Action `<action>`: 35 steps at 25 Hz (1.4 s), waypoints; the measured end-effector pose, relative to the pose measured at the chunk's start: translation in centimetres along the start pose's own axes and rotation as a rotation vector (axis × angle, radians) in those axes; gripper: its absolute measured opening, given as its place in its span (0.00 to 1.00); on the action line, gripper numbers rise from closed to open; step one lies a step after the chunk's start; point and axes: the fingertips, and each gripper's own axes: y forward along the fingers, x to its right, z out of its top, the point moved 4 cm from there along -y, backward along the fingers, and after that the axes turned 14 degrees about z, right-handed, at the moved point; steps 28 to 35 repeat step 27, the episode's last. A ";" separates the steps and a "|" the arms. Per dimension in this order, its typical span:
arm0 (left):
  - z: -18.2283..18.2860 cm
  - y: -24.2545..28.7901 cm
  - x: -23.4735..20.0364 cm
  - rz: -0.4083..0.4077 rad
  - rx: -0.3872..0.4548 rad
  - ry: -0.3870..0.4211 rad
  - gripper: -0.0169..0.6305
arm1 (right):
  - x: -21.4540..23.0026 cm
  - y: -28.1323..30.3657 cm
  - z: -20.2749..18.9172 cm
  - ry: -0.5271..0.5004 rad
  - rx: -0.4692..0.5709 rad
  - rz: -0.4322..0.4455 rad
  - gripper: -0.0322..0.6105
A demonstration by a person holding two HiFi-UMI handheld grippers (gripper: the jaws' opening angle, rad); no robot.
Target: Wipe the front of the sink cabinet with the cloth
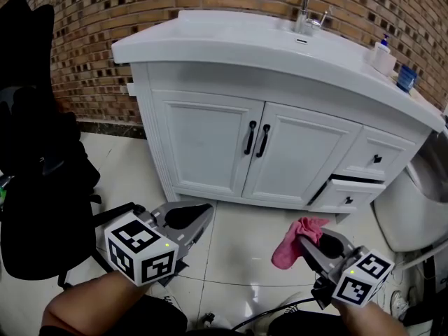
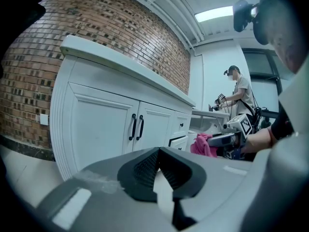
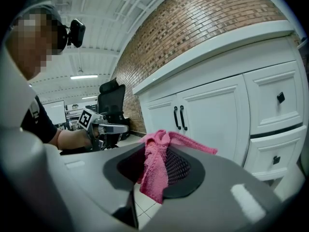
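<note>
The right gripper (image 1: 312, 248) has its jaws pinching a fuzzy pink cloth (image 1: 290, 246). The left gripper (image 1: 204, 216) has its ribbed jaws touching, empty, facing the panelled white sink cabinet (image 1: 210, 145).

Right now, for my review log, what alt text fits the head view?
The right gripper holds a pink cloth clamped in its jaws, low over the tiled floor and short of the white sink cabinet. The left gripper is shut and empty; one lower drawer stands slightly open.

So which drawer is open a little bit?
The bottom drawer. It sticks out, with a dark gap along its top edge, while the top drawer right above it sits shut and flat.
</note>
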 end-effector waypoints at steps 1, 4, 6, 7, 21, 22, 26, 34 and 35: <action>0.0 0.0 0.0 -0.001 0.000 -0.002 0.04 | 0.0 0.0 0.0 -0.001 -0.002 0.000 0.21; 0.0 -0.1 0.0 -0.006 0.002 -0.004 0.04 | -0.3 0.3 0.0 -0.013 -0.004 0.005 0.20; 0.0 -0.1 0.1 -0.010 0.002 -0.003 0.04 | -0.4 0.4 0.1 -0.029 -0.006 0.004 0.20; -0.1 -0.1 0.1 -0.012 0.001 -0.002 0.04 | -0.4 0.5 0.1 -0.030 -0.007 0.002 0.20; -0.1 -0.3 -0.2 -0.005 0.002 0.000 0.04 | -0.6 0.5 0.0 -0.019 -0.011 0.003 0.20; -0.1 -0.3 -0.2 -0.004 0.002 0.000 0.04 | -0.5 0.5 0.0 -0.017 -0.011 0.003 0.20; -0.1 -0.5 -0.3 -0.001 -0.003 -0.001 0.04 | -0.7 0.5 0.0 -0.013 -0.013 0.003 0.20; -0.1 -0.6 -0.3 -0.001 -0.004 -0.001 0.04 | -0.7 0.5 0.0 -0.012 -0.013 0.004 0.20; -0.1 -0.6 -0.3 -0.001 -0.004 -0.001 0.04 | -0.7 0.5 0.0 -0.012 -0.013 0.004 0.20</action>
